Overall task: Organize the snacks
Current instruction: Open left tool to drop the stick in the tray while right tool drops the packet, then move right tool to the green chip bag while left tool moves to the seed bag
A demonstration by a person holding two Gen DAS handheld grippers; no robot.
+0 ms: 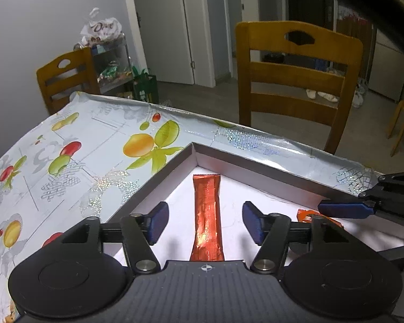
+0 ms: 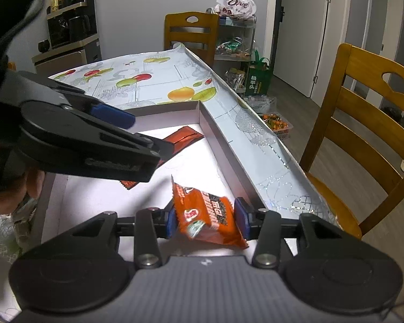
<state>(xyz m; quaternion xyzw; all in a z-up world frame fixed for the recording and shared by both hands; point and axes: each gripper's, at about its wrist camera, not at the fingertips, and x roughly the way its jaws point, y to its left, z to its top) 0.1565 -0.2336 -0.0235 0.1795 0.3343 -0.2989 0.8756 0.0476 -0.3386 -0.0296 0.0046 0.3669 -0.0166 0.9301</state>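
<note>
A long orange-red foil snack bar (image 1: 208, 215) lies flat in the far corner of a shallow white box (image 1: 161, 172). My left gripper (image 1: 206, 222) is open, its blue pads either side of the bar and apart from it. My right gripper (image 2: 207, 219) is shut on a small orange snack packet (image 2: 208, 215), held over the box floor near its right wall (image 2: 229, 158). The bar (image 2: 184, 138) also shows in the right wrist view, partly hidden behind the left gripper (image 2: 115, 123). The right gripper's blue finger (image 1: 344, 209) and the packet's edge (image 1: 307, 214) show in the left wrist view.
The box sits on a table with a fruit-print cloth (image 1: 67, 145). A wooden chair (image 1: 296, 80) stands at the table's far edge, another chair (image 1: 64, 78) at the left. A shelf cart with snack bags (image 2: 234, 35) stands behind. A snack tray (image 2: 277, 122) lies on the floor.
</note>
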